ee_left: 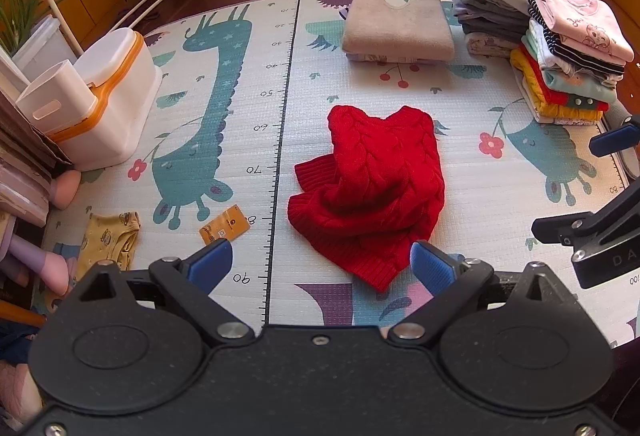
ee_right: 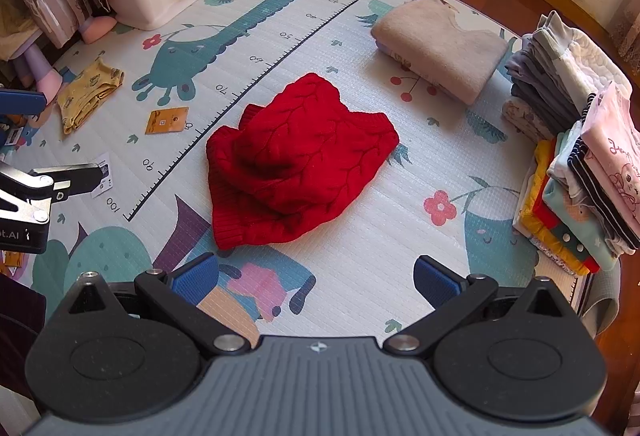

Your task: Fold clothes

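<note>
Hovering low over the mat (ee_left: pixel 224 156), the left gripper (ee_left: pixel 322 266) points forward with its blue pads (ee_left: pixel 210 262) spread wide and nothing between them. Its right pad sits just at the near edge of the red sweater (ee_left: pixel 376 188), though whether it touches the knit cannot be told. The right gripper (ee_right: pixel 316 278) is held the same way (level, tilted down toward the floor), fingers wide apart and empty, a little short of the sweater's near hem. Each gripper shows in the other's view: the right one at the right edge of the left wrist view, the left one at the left edge of the right wrist view, so the two are side by side and well apart.

The sweater lies rumpled near the middle of the mat, partly doubled over itself, just right of the printed ruler line (ee_left: pixel 286 108). Beyond it, a folded beige garment (ee_left: pixel 396 28) rests on the far part of the mat. To the right stand two stacks of folded clothes (ee_left: pixel 568 60), the nearer one topped by a pink shirt. On the left are a white and orange potty (ee_left: pixel 116 104), a small yellow garment (ee_left: pixel 110 240) and an orange card (ee_left: pixel 225 225) lying flat on the mat.
</note>
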`<state>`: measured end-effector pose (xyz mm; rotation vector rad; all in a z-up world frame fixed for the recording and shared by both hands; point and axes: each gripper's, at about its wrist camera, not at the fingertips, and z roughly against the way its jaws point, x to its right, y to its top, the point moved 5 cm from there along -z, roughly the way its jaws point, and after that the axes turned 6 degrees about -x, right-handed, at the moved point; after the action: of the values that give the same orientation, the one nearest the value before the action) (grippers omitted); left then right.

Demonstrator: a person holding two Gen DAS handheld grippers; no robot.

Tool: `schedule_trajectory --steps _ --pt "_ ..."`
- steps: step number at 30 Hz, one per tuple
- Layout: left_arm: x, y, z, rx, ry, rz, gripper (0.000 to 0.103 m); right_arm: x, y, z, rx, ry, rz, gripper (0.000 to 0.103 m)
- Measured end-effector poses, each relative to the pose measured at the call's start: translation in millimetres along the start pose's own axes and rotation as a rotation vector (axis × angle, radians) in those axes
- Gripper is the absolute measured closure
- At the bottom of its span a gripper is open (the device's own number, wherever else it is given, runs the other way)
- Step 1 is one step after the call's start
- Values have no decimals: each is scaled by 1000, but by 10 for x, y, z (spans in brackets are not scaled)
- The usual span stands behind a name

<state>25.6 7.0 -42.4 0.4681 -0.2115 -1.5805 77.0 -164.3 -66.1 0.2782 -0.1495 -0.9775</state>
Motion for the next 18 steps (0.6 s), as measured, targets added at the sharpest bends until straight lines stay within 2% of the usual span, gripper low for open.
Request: schedule_trajectory --steps 18 --pt "-46 -6 -38 -11 -4 14 6 12 -11 -25 0 0 0 0"
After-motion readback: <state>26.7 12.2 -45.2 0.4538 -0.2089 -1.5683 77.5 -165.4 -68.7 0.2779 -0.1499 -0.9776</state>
